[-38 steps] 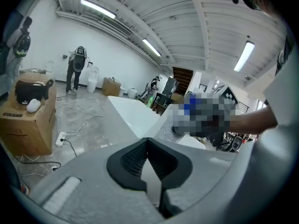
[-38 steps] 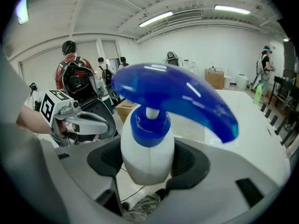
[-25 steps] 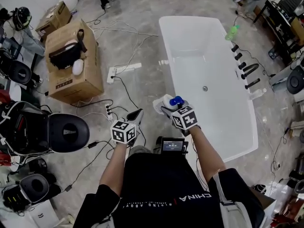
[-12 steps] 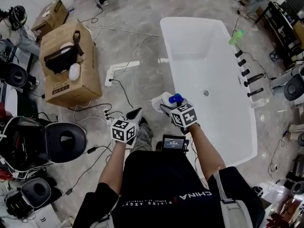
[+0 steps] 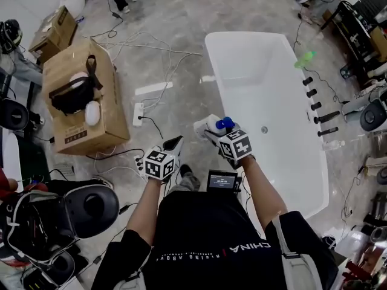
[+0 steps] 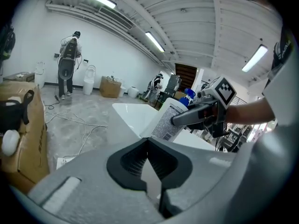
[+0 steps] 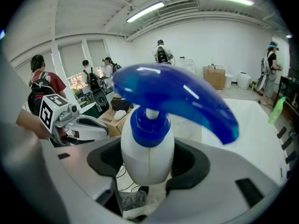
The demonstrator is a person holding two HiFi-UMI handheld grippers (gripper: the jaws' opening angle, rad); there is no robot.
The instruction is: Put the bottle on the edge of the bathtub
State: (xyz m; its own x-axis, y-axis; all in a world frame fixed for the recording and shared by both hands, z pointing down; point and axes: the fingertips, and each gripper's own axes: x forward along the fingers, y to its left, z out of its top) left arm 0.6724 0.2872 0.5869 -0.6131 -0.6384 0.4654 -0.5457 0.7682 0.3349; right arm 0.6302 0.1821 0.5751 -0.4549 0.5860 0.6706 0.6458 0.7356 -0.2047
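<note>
A white bottle (image 5: 211, 125) with a blue pump top (image 5: 224, 124) is held upright in my right gripper (image 5: 207, 132), whose jaws are shut on its body. It hangs just outside the left rim of the white bathtub (image 5: 213, 71), near the tub's near end. In the right gripper view the bottle (image 7: 147, 153) fills the space between the jaws of the right gripper (image 7: 147, 169), with the pump (image 7: 177, 97) above. My left gripper (image 5: 172, 145) is lower left of it, over the floor, shut and empty. The left gripper view shows the left gripper (image 6: 147, 146) with its pads meeting, and the bottle (image 6: 168, 122) beyond.
A cardboard box (image 5: 78, 107) carrying a black bag stands to the left. Cables and a power strip (image 5: 139, 110) lie on the floor between the box and the tub. Black fittings (image 5: 320, 110) and a green bottle (image 5: 304, 58) sit along the tub's right side. Dark toilets (image 5: 91, 207) crowd the lower left.
The floor, box and tub have slid down in the head view as the person steps forward. Both grippers keep their pose, the right one still holding the bottle.
</note>
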